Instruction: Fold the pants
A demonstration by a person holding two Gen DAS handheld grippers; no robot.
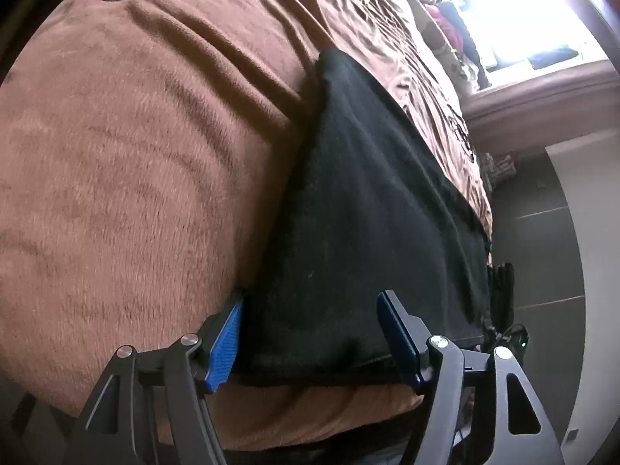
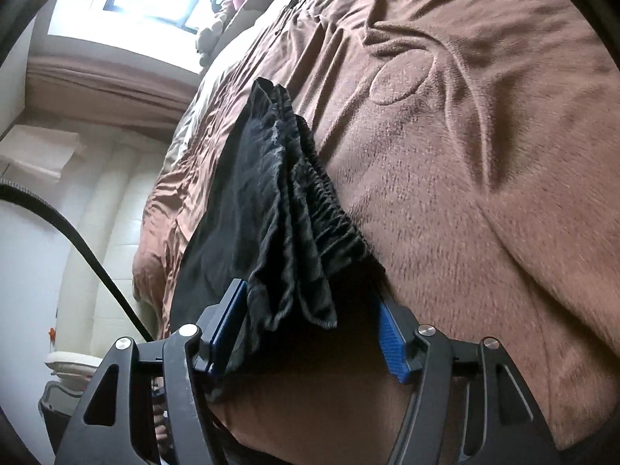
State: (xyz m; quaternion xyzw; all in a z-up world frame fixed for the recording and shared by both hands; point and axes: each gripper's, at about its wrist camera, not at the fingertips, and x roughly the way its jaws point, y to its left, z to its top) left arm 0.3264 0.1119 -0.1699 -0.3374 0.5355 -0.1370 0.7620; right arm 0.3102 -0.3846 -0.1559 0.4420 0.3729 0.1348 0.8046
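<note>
Black pants [image 1: 372, 224] lie flat on a brown fleece blanket [image 1: 135, 162] on a bed, reaching to the bed's near edge. My left gripper [image 1: 310, 302] is open, its blue-padded fingers either side of the pants' near end, with cloth between them. In the right wrist view the pants' elastic waistband end [image 2: 310, 201] is bunched and folded over. My right gripper [image 2: 314, 302] is open, its fingers straddling that bunched cloth, the left pad [image 2: 228, 321] touching it.
The blanket [image 2: 484, 155] covers the bed with many creases. A bright window [image 1: 523, 11] and clothes pile [image 1: 449, 27] lie beyond the bed. Tiled floor [image 1: 542, 252] is to the right. A white padded wall [image 2: 97, 213] and a black cable [image 2: 97, 267] lie left.
</note>
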